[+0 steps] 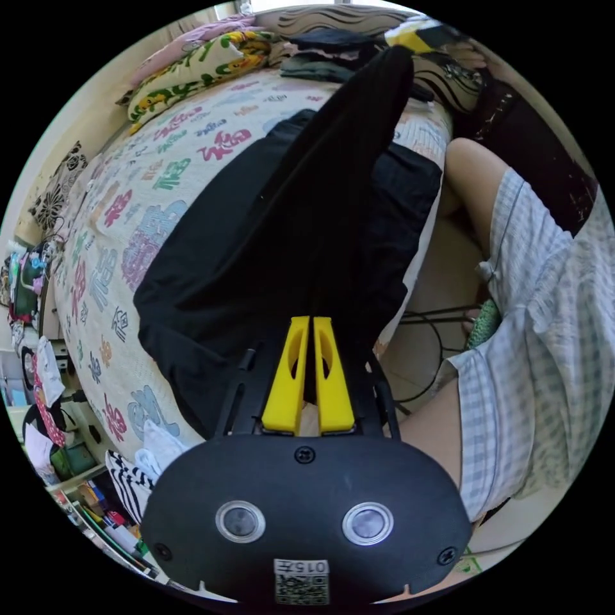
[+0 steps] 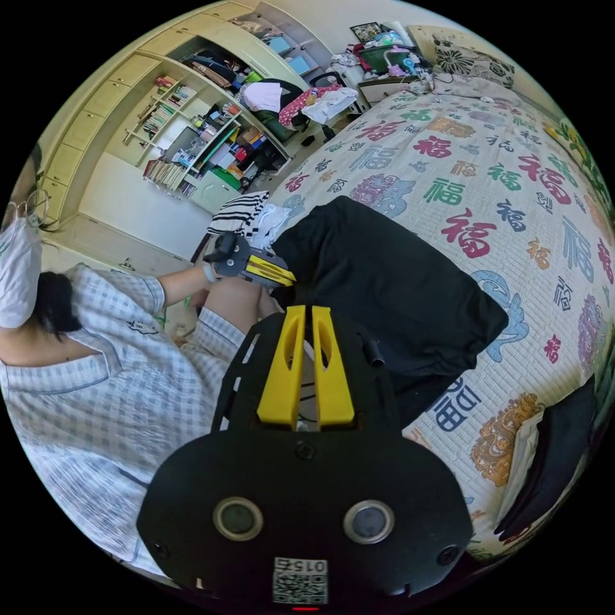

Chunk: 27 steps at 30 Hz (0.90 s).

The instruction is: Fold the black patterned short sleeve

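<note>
Left hand-held gripper [image 1: 310,320] clenched on black garment [image 1: 256,243].
Right hand-held gripper [image 2: 303,311] clenched at garment's edge; contact unclear. Garment on bed [image 2: 448,160].

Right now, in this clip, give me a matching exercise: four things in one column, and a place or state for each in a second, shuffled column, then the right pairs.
Things:
1. black shirt
2. striped cloth
3. left gripper
4. floral pillow

Places or states:
A. at the head of the bed, beside a pink pillow
B. spread over the printed bedspread near the bed's edge
C. jaws close together at the shirt's edge
D. bunched at the bed's corner, next to a white cloth

Pairs: 1-B, 2-D, 3-C, 4-A
</note>
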Each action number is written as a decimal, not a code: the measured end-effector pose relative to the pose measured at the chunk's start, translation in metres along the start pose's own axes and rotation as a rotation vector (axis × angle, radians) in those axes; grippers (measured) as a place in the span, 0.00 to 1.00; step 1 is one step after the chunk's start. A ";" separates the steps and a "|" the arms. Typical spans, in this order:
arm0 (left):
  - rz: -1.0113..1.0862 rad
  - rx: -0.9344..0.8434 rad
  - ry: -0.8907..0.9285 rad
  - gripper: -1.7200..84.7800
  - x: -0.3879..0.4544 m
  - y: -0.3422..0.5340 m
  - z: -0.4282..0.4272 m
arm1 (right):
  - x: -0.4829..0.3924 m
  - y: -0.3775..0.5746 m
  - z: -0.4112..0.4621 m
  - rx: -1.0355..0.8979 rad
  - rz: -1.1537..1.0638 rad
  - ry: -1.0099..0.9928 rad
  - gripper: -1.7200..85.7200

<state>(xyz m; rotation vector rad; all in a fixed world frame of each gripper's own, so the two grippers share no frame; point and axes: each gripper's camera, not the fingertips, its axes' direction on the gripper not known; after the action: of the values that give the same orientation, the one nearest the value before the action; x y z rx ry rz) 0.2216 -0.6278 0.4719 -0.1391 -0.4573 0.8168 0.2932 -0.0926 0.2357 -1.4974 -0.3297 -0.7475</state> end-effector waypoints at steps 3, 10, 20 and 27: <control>-0.055 0.076 0.003 0.02 -0.019 0.014 -0.027 | 0.006 0.001 -0.012 0.013 0.021 0.024 0.03; -0.140 0.232 -0.172 0.02 -0.144 -0.011 -0.111 | 0.055 -0.064 -0.066 0.047 0.032 0.274 0.02; -0.592 0.232 -0.248 0.05 -0.346 -0.097 -0.068 | 0.172 -0.199 -0.062 0.155 0.191 0.468 0.03; -0.366 0.239 0.206 0.10 -0.214 -0.002 -0.025 | 0.112 -0.037 0.026 -0.159 -0.036 0.221 0.08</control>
<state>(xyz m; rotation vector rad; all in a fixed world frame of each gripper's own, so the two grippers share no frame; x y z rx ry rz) 0.1067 -0.7841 0.3770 0.0812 -0.1792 0.4855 0.3592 -0.0909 0.3363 -1.5431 -0.1332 -0.9773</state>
